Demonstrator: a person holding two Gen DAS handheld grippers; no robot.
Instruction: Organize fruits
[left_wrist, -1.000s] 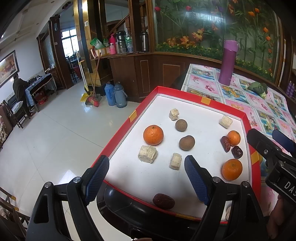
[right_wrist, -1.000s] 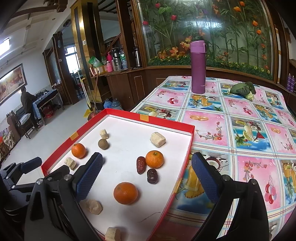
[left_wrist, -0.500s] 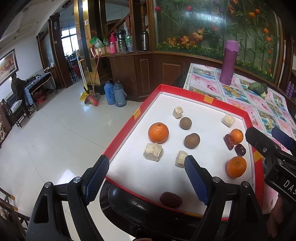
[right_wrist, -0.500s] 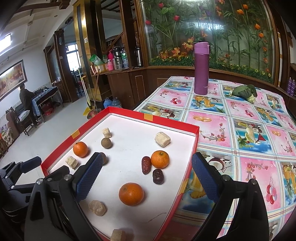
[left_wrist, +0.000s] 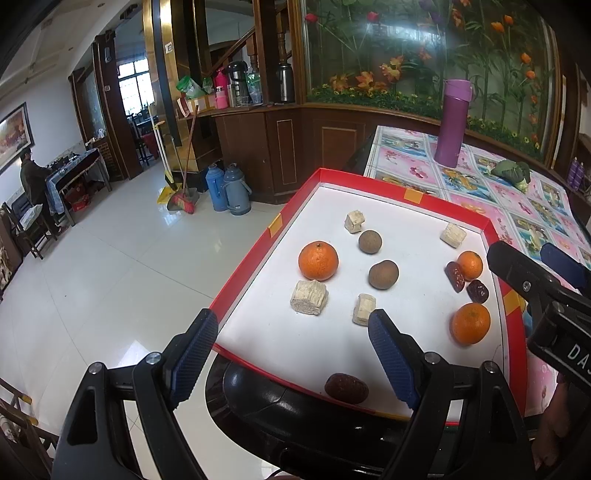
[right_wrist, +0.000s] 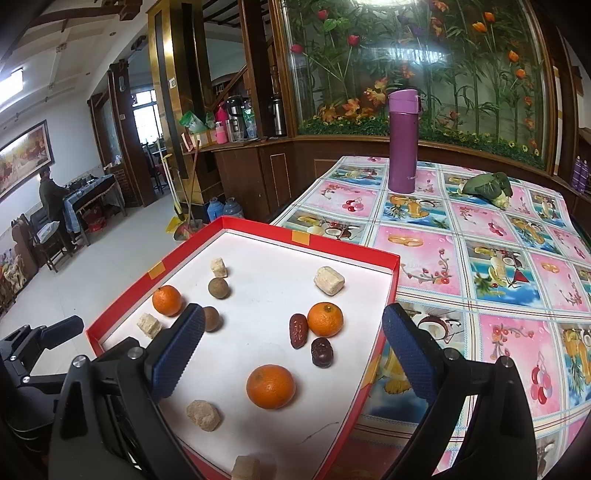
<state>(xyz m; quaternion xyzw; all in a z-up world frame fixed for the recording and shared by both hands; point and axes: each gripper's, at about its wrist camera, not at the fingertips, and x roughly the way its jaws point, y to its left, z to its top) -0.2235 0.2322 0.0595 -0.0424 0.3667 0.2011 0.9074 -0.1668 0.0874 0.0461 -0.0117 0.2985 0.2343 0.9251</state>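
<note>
Both tongs have eased a little nearer over the past second, and the fruits (right_wrist: 270, 386) lie as they did, scattered on the white floor of the red tray (right_wrist: 386, 317) at the table's (right_wrist: 491, 258) edge. Left gripper (left_wrist: 293, 363) and right gripper (right_wrist: 293, 363) hover above it, jaws spread, holding nothing.

Both cameras have apparently edged closer over the red tray (left_wrist: 496, 236).
</note>
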